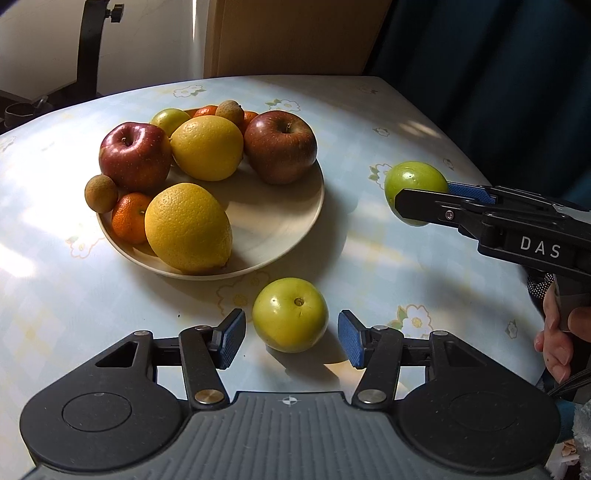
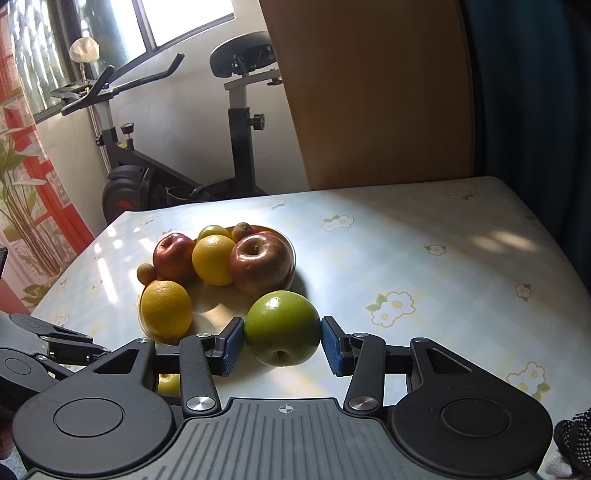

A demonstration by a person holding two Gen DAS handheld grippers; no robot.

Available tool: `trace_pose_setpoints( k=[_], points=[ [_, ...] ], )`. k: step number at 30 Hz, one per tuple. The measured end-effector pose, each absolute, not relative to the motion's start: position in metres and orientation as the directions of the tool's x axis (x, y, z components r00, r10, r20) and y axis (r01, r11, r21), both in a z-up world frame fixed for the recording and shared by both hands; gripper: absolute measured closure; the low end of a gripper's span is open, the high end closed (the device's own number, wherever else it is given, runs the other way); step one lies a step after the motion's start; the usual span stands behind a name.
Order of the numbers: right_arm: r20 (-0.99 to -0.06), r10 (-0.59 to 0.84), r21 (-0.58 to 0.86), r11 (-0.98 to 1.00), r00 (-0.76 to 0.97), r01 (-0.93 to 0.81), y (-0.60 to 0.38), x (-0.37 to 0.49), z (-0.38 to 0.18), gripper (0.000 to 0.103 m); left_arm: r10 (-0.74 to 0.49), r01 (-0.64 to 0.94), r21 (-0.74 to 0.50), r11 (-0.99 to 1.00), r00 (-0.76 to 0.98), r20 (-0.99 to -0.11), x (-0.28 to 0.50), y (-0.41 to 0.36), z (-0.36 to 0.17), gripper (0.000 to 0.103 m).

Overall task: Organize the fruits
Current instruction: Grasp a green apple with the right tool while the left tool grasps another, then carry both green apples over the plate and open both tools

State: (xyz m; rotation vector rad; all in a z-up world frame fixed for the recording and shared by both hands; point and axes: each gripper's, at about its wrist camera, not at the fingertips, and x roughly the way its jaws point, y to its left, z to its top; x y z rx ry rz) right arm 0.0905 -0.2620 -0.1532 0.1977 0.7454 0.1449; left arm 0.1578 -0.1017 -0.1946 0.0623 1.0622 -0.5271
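A home: a table (image 2: 424, 236) under a flowered cloth with a plate (image 1: 280, 221) of fruit, an exercise bike (image 2: 236, 122) by the window (image 2: 184, 18), a patterned curtain (image 2: 22, 184).

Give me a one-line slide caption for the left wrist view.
Left tongs open around a green apple on the table, beside a fruit plate.

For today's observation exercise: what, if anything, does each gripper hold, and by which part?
The right gripper clamps a green apple across its sides. The left gripper holds nothing; its pads flank a yellow-green apple without touching.
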Motion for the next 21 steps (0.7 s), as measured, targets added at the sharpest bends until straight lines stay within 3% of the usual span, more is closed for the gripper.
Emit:
trace_pose_setpoints(
  k=[8,10,21],
  points=[
    [-0.660,0.205,0.249,0.967,0.722,-0.046,-0.265,0.087,-0.159,0.061,-0.362,0.437,-0.191,0.879,0.349,-0.864,0.163,-0.109,-0.209,0.047],
    [-0.662,0.206,0.254,0.966,0.721,-0.043,-0.266,0.087,-0.160,0.061,-0.371,0.428,-0.202,0.881,0.360,-0.856,0.163,-0.107,-0.211,0.053],
    [-0.657,0.217,0.262,0.964,0.722,-0.052,-0.263,0.088,-0.161,0.061,-0.407,0.442,-0.218,0.870,0.396,-0.823,0.158,-0.095,-0.189,0.054]
  ],
)
